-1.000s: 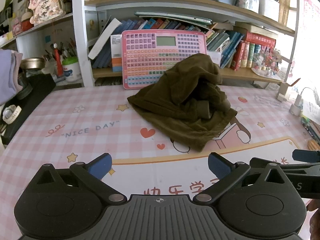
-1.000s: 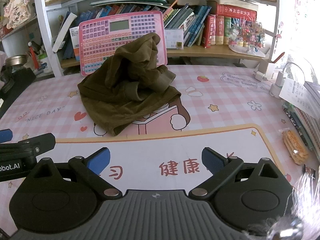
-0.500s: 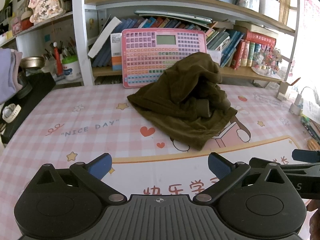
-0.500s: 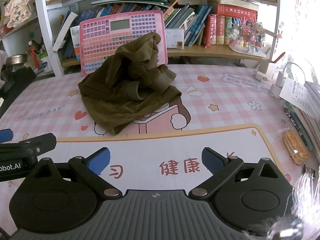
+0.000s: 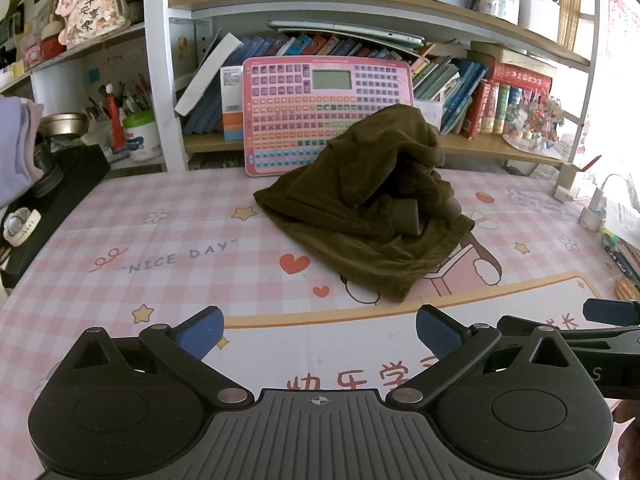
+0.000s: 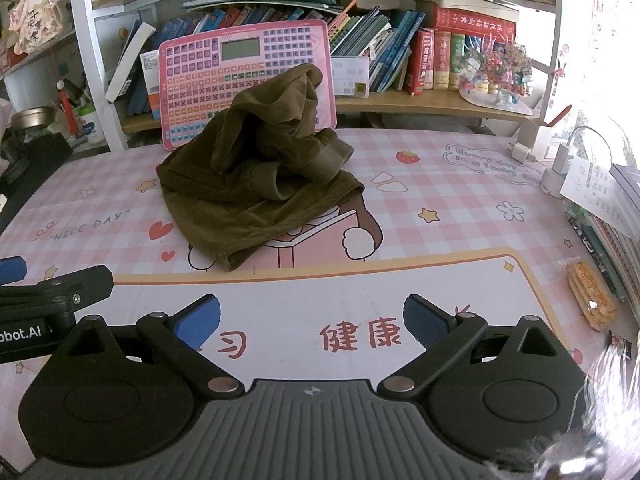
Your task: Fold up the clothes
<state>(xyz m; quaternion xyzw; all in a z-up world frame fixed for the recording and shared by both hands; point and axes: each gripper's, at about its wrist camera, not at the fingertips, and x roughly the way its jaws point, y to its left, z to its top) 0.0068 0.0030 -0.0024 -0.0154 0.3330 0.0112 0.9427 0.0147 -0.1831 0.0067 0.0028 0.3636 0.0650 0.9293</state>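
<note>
Left wrist view has the olive-brown garment (image 5: 360,216) sitting as a crumpled heap in the middle of the frame, on the pink checked bench (image 5: 140,248), its far side propped up against the pink keyboard toy (image 5: 326,116) at the foot of the bookshelf (image 5: 400,4). The left tool (image 5: 318,330) sits at the bottom centre, spread wide with nothing between the blue pads (image 5: 200,330), well short of the cloth.

Right wrist view, same deal: right tool (image 6: 312,318) gaping and empty at the bottom, garment (image 6: 256,168) up in the centre-left. Ribbed cuffs, or maybe a hem band, poke out at the right of the pile, hard to say which.

So nothing's folded yet, and I'd say the job right now is just getting hold of it and laying it flat. My take: don't pinch the top of the lump, that only lifts a wad. Go for two separate edges, probably the near corner pointing toward the bottom of the frame and one of those ribbed bands, then pull apart and drag it toward the open space in the lower half. Watch the keyboard toy, it could tip if the cloth snags it.
</note>
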